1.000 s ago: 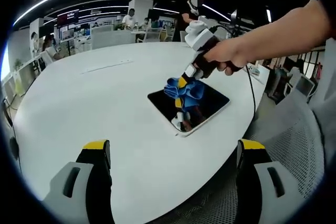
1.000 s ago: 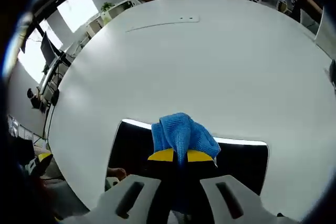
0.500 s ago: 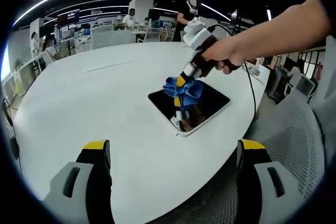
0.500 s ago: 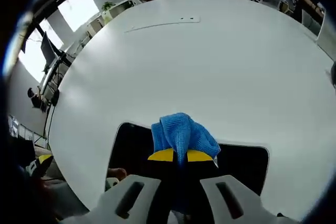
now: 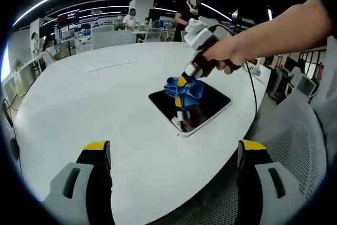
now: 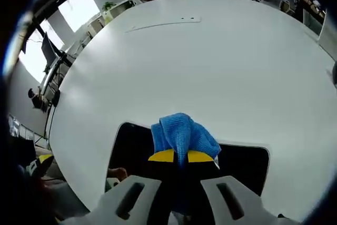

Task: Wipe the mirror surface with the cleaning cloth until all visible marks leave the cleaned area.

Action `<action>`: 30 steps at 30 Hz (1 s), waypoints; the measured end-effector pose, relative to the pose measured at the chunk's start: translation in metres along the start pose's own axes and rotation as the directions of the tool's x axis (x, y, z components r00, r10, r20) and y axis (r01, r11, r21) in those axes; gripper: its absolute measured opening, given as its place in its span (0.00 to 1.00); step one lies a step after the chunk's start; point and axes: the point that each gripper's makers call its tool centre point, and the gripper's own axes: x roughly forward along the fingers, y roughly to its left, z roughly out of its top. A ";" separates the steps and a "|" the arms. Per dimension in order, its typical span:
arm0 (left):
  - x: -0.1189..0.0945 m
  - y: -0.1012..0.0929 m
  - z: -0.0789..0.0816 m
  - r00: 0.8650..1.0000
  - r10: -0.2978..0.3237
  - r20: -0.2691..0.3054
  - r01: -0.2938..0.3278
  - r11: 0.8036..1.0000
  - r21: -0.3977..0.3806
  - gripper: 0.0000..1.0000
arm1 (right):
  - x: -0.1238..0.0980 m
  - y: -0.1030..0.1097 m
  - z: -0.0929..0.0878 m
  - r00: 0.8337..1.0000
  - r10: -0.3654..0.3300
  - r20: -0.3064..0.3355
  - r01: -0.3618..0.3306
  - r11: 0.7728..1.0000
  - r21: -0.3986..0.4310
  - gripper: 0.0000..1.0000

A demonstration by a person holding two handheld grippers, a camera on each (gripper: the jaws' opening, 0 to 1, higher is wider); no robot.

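In the left gripper view, the mirror [image 5: 190, 107] lies flat on the white round bench [image 5: 105, 98], near the bench edge closest to the person. The right gripper [image 5: 181, 84] reaches down onto the mirror from the person's hand [image 5: 224, 56], clamped on the blue cleaning cloth [image 5: 184, 90], which rests bunched on the far part of the mirror. The left gripper [image 5: 171, 154] hangs over bare bench on the near side of the mirror, well apart from it, jaws spread wide and holding nothing

In the right gripper view, the cleaning cloth [image 6: 182, 135] sits pinched between the yellow-tipped jaws, puffing out just beyond them over the mirror's [image 6: 131, 146] far edge, with white bench [image 6: 210, 61] stretching beyond
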 end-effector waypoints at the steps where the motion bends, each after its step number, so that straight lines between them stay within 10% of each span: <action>1: 0.000 0.000 0.001 1.000 0.001 0.001 -0.001 1.000 -0.001 0.99 | 0.000 0.000 0.000 1.000 0.002 0.000 -0.002 1.000 0.002 0.00; 30: 0.000 -0.003 -0.001 1.000 -0.014 -0.008 0.014 1.000 -0.004 0.99 | -0.013 -0.048 -0.009 0.999 -0.048 -0.003 0.048 0.998 0.034 0.00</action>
